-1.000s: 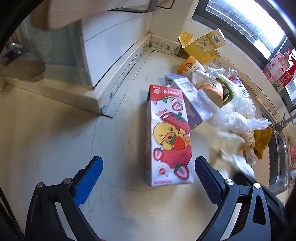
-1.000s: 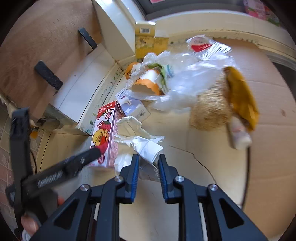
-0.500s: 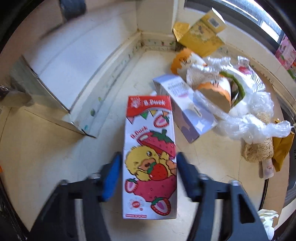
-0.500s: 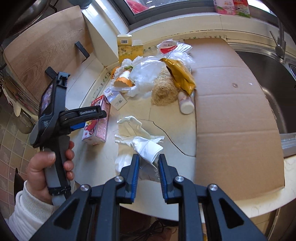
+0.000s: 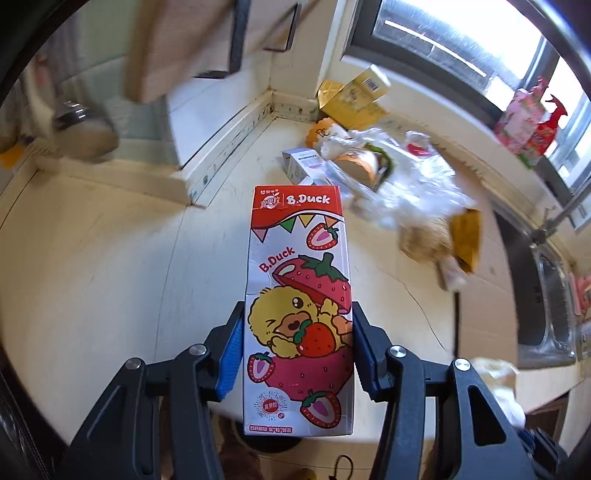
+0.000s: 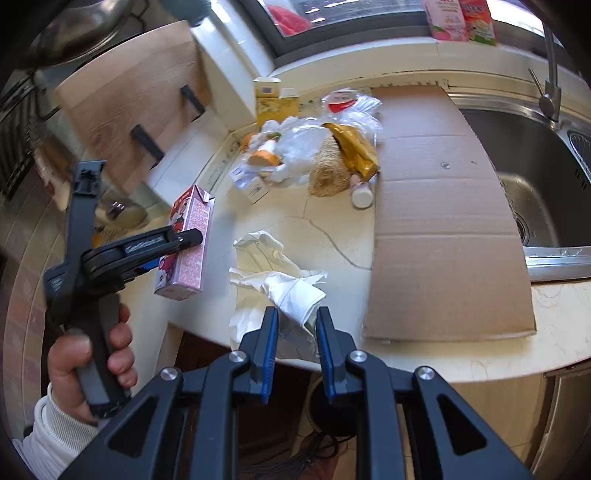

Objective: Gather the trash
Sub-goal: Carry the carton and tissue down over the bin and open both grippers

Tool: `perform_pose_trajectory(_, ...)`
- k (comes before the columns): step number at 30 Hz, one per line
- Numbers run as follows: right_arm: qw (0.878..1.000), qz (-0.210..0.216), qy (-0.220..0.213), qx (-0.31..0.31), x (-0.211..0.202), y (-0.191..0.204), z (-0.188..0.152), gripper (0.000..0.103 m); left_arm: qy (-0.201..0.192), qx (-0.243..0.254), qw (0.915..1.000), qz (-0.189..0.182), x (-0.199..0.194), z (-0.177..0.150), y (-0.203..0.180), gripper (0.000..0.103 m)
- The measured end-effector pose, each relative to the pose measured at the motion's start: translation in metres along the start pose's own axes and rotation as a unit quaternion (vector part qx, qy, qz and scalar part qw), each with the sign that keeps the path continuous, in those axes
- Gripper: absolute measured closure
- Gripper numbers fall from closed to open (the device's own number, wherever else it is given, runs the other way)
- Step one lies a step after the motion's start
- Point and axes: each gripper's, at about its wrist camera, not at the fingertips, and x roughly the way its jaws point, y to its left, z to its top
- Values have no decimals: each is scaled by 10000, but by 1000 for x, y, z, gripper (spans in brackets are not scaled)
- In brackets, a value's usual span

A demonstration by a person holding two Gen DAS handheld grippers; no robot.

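Note:
My left gripper is shut on a B.Duck strawberry milk carton and holds it lifted at the counter's front edge; the carton and that gripper also show in the right wrist view. My right gripper is shut on a crumpled white tissue wad, held above the counter edge. More trash lies in the back corner: a clear plastic bag, an orange-rimmed cup, a small white box, a straw-coloured bundle, a yellow wrapper and a small bottle.
A flat cardboard sheet covers the counter beside the steel sink. A yellow box stands in the corner. A wooden board leans at the left. Cartons stand on the window sill.
My left gripper closed on the milk carton and lifted it off the counter toward the front edge. My right gripper pulled back and up, still holding the tissue.

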Motion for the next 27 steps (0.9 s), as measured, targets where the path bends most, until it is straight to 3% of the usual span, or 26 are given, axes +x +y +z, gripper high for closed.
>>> perform_pose_trajectory(7, 9972, 219, 407, -588, -16, 7, -56, 82, -84, -148, 9997, -160, -64, -97, -1, 52)
perform_pose_trajectory(12, 9912, 196, 1146, -628, 10, -4, -111, 82, 139, -247, 9994, -180, -53, -167, 3, 52)
perform_pose_trajectory(20, 9758, -110, 2178, -148, 114, -39, -193, 82, 1131, -510, 9923, 47, 39, -262, 42, 52)
perform_pose_trajectory(27, 9642, -565, 2586, 153, 241, -79, -247, 82, 1756, -296, 9834, 339, 164, -324, 74, 51)
